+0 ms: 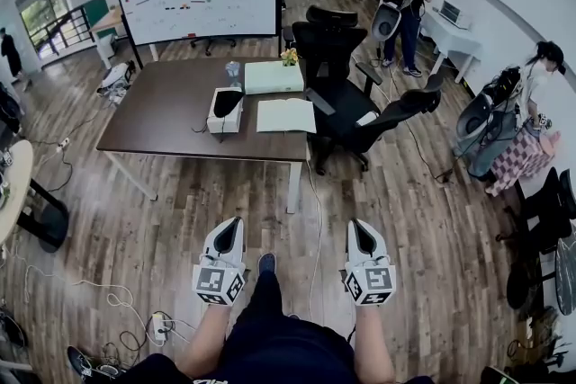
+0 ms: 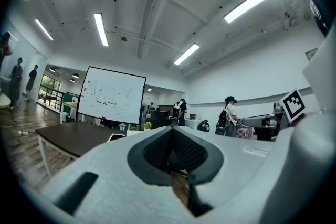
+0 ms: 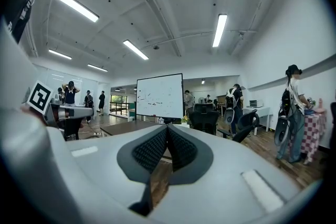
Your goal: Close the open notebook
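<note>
Head view showed the open notebook point(image 1: 286, 115) lying flat by the near right corner of the dark table point(image 1: 162, 99), well ahead of both grippers, with bare floor between. The left gripper point(image 1: 230, 227) and right gripper point(image 1: 361, 229) were held level and side by side above the person's legs, so closing the notebook had not begun. The likeliest trouble, by my judgement, was the notebook sliding off the table's near edge if a cover were shoved rather than lifted, since it lay close to that edge. A white holder point(image 1: 225, 111) stood just left of the notebook and a white box point(image 1: 273, 76) just beyond it; a wide swing could knock either. A black chair point(image 1: 335, 76) crowded the table's right end and would hamper an approach from that side. A thin cable point(image 1: 312, 229) trailed over the floor ahead, and more cables point(image 1: 54, 283) lay at the near left, all fit to catch a foot. Left gripper view showed the jaws pressed together, ribbed pads point(image 2: 157, 152) meeting with nothing between, and the table point(image 2: 68, 136) ahead to the left. Right gripper view showed its jaws likewise together and empty, pads point(image 3: 149, 150) touching, the table point(image 3: 126, 127) low ahead and the chair point(image 3: 205, 119) right of it. Jaws this tight could only nudge a cover, which might crease the pages.
</note>
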A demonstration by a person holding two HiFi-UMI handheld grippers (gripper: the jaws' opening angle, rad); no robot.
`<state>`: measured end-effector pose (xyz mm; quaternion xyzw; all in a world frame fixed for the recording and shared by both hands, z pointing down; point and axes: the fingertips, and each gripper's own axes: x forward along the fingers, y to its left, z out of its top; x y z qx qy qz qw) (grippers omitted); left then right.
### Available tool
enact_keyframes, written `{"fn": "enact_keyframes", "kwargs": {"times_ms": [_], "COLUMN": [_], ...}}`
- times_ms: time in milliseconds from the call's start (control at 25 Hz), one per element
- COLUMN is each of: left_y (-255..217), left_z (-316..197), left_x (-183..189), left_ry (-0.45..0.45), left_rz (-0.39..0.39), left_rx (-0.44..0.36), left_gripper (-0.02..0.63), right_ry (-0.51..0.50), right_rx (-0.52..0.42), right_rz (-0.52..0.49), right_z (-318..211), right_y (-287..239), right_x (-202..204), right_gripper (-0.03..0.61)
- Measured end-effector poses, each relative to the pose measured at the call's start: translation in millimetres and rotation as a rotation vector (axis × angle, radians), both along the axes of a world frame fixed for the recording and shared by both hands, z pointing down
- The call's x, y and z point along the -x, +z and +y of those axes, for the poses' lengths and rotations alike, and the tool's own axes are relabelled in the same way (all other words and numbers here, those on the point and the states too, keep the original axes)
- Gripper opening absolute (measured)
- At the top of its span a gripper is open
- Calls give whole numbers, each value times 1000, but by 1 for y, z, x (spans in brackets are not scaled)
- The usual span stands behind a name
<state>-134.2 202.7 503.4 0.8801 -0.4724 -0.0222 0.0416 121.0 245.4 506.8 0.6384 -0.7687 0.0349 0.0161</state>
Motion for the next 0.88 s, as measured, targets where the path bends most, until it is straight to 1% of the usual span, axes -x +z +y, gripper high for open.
{"fn": "enact_keyframes", "kwargs": {"times_ms": [120, 240, 400, 600, 760, 880], "left_y": [1, -2, -9, -14, -16, -14], "left_z": [-9, -18, -30, -45, -55, -65], "left_x": [-4, 1, 1, -1, -4, -3], "left_ry": [-8, -31, -43, -50, -53, -60], "left_rz": [6, 12, 2, -11, -20, -5], "left_rx": [0, -2, -15, -38, -48, -31], "left_gripper": [-5, -5, -5, -5, -5, -5], "right_ry": [-6, -18, -32, -59, -43, -34], "right_rx": [8, 24, 17, 33, 33, 36], "right_rz": [4, 11, 19, 103, 88, 72], "right_z": [-12, -22, -36, -53, -63, -73], "right_y": [2, 7, 1, 4, 8, 9], "right_x": [-5, -3, -3, 0, -8, -13], "right_gripper": [5, 5, 5, 5, 5, 5]}}
